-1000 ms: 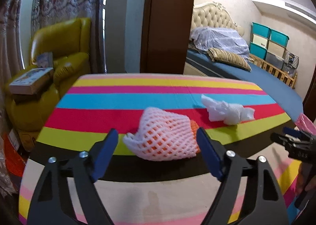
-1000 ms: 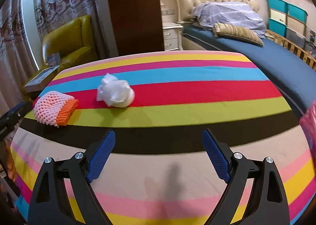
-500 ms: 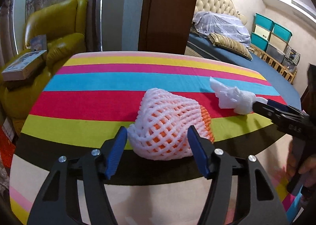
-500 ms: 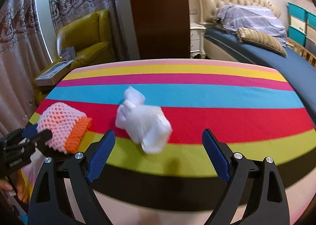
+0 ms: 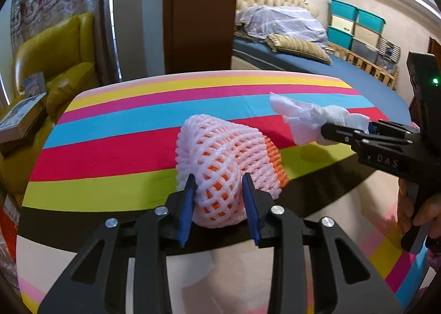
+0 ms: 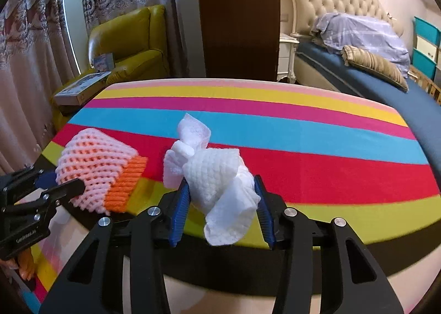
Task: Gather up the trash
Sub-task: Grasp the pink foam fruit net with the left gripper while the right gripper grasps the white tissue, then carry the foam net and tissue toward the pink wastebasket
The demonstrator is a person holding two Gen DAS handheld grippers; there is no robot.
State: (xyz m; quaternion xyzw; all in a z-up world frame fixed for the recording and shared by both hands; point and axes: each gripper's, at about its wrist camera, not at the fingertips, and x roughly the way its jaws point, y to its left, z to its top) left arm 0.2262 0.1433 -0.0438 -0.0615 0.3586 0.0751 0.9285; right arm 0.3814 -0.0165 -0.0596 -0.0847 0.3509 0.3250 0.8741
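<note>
A pink foam fruit net (image 5: pixel 226 148) with an orange net inside lies on the striped tablecloth (image 5: pixel 110 148) near its front edge. My left gripper (image 5: pixel 218 176) is shut on the net's near end, its blue pads squeezing the mesh. To the right, a crumpled white paper towel (image 6: pixel 217 173) sits between the blue pads of my right gripper (image 6: pixel 221 180). Its jaws are closing and both pads touch the paper. The left wrist view shows the same paper towel (image 5: pixel 303 115) at the right gripper's tip. The foam net (image 6: pixel 93 159) and left gripper (image 6: pixel 69 183) appear at the right wrist view's left.
A yellow armchair (image 5: pixel 55 60) with a flat box (image 5: pixel 22 118) stands beyond the table's left side. A bed (image 6: pixel 372 88) and teal storage bins (image 5: pixel 355 24) lie to the right, a dark wooden panel (image 5: pixel 201 11) behind. A hand (image 5: pixel 419 209) holds the right gripper.
Both grippers moved in over the table edge and their jaws narrowed. The left closed on the foam net; the right came around the paper towel and closed onto it.
</note>
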